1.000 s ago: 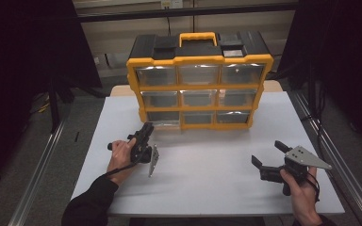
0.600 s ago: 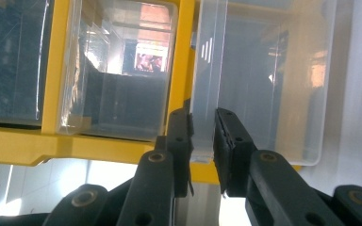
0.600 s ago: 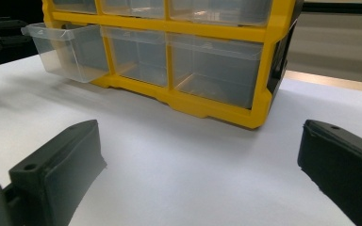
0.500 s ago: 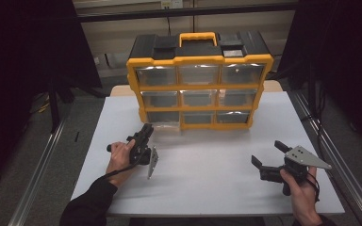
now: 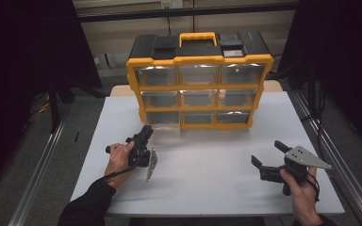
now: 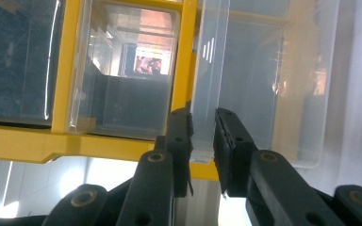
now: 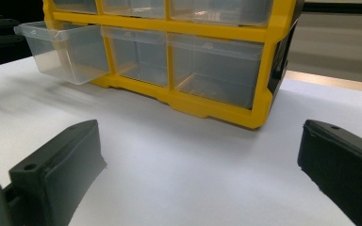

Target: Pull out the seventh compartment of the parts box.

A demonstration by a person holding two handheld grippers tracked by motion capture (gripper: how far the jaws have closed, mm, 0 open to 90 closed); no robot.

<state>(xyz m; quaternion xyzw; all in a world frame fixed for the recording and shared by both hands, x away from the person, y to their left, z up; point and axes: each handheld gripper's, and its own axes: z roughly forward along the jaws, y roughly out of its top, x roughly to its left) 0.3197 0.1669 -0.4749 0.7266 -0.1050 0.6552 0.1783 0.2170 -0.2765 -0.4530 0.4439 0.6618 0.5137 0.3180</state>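
Two tongs: left tongs (image 6: 202,141) clamped on the front lip of a clear drawer (image 6: 264,94); right tongs (image 7: 198,179) spread wide, holding nothing, idle over the white surface (image 5: 207,174).
Drawer location: bottom-left slot of the yellow organiser (image 5: 199,80), partly pulled out.
Step, judged: drawer being drawn open.
Next move: a straight, level pull.
View difference: left gripper view shows the pinch; high view shows both hands' spacing.
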